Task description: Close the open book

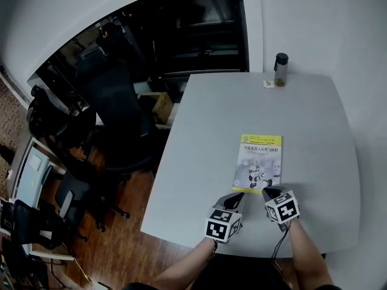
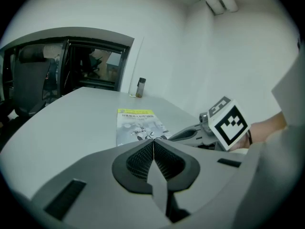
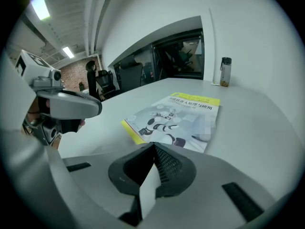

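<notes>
Fingers of the left gripper [image 1: 237,197] and of the right gripper [image 1: 270,192] are pressed together, holding nothing. On the grey table [image 1: 199,162] the closed book with yellow-banded white cover [image 1: 259,162] lies flat, cover up, at twelve o'clock just beyond both tips.

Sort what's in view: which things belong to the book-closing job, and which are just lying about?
Job: yellow-and-white paperback book, lying flat, cover up, already closed; left gripper and right gripper, both shut and empty, by its near edge.
Lying about: dark-capped clear bottle and small yellowish tag at the grey table's far edge; black office chairs beside it.
</notes>
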A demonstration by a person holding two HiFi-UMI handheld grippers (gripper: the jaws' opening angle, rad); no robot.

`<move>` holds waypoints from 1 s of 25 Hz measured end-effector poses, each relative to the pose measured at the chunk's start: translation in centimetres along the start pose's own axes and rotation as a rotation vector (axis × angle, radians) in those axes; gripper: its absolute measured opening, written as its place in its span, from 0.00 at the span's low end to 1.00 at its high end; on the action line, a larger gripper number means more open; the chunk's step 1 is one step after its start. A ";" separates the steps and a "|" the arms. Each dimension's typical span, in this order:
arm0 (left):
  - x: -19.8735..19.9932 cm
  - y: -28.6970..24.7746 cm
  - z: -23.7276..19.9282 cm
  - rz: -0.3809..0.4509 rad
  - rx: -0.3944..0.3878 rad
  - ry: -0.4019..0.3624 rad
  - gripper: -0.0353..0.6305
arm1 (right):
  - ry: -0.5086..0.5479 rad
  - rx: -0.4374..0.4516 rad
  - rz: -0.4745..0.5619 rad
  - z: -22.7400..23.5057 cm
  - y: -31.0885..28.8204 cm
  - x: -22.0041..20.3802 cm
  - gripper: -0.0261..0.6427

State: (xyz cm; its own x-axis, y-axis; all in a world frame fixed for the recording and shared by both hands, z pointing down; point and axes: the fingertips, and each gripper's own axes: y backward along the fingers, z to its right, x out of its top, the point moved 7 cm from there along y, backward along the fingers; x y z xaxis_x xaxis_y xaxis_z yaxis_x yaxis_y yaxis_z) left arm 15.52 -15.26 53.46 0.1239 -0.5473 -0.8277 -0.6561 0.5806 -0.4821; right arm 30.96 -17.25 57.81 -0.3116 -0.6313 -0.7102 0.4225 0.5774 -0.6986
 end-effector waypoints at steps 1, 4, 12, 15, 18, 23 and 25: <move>0.4 0.2 0.1 0.010 0.006 -0.001 0.06 | -0.024 0.002 0.037 0.1 0.6 0.2 0.04; 1.9 0.9 0.5 0.051 0.023 -0.003 0.06 | -0.101 0.010 0.170 0.5 3.2 1.4 0.05; 6.3 3.0 3.9 0.129 0.045 -0.066 0.06 | -0.032 0.057 0.395 -0.6 10.0 5.1 0.04; 7.3 4.2 5.1 0.148 0.043 -0.085 0.06 | -0.033 0.073 0.462 -1.5 11.6 6.0 0.04; 7.3 5.6 5.8 0.162 0.036 -0.096 0.06 | -0.046 0.065 0.521 -2.7 13.2 6.4 0.04; 6.7 8.6 7.3 0.200 -0.007 -0.110 0.06 | -0.058 0.016 0.561 -5.3 16.0 5.8 0.04; 6.5 10.0 7.9 0.217 -0.024 -0.125 0.06 | -0.042 -0.006 0.560 -6.7 16.8 5.7 0.04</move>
State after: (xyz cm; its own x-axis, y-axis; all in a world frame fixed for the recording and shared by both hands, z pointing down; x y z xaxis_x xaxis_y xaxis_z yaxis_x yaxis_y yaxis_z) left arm 15.66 -8.23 40.93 0.0685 -0.3312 -0.9411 -0.6950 0.6609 -0.2832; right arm 30.56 -7.62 41.44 -0.0066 -0.2470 -0.9690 0.5089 0.8333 -0.2159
